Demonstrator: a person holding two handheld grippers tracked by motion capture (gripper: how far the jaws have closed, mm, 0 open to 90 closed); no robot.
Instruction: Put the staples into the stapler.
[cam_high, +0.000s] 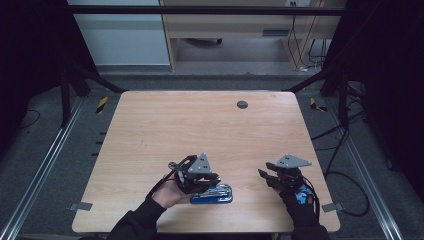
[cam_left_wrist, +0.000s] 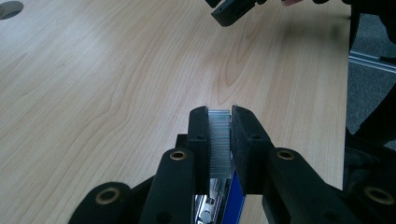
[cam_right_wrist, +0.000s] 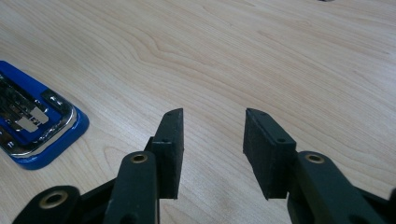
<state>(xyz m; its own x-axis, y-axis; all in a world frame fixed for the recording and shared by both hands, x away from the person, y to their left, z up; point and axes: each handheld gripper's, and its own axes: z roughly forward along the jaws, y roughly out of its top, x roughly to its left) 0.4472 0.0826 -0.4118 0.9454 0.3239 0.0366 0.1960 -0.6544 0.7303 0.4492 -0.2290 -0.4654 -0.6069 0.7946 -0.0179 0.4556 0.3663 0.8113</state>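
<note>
A blue stapler (cam_high: 214, 195) with a chrome metal top lies open on the wooden table (cam_high: 200, 125), close to the front edge. My left gripper (cam_high: 202, 176) hovers right over it, shut on a strip of staples (cam_left_wrist: 219, 140) that stands between its jaws above the stapler's blue body (cam_left_wrist: 236, 196). My right gripper (cam_high: 266, 175) sits to the right of the stapler, a little apart from it. Its jaws stand open with nothing between them (cam_right_wrist: 212, 122). In the right gripper view the stapler (cam_right_wrist: 32, 116) shows its chrome magazine at the left edge.
A small dark round grommet (cam_high: 242, 104) sits in the tabletop at the far side. Metal rails run along both sides of the table, and cables lie on the floor at the right. The other gripper's jaw tip (cam_left_wrist: 233, 10) shows at the top of the left gripper view.
</note>
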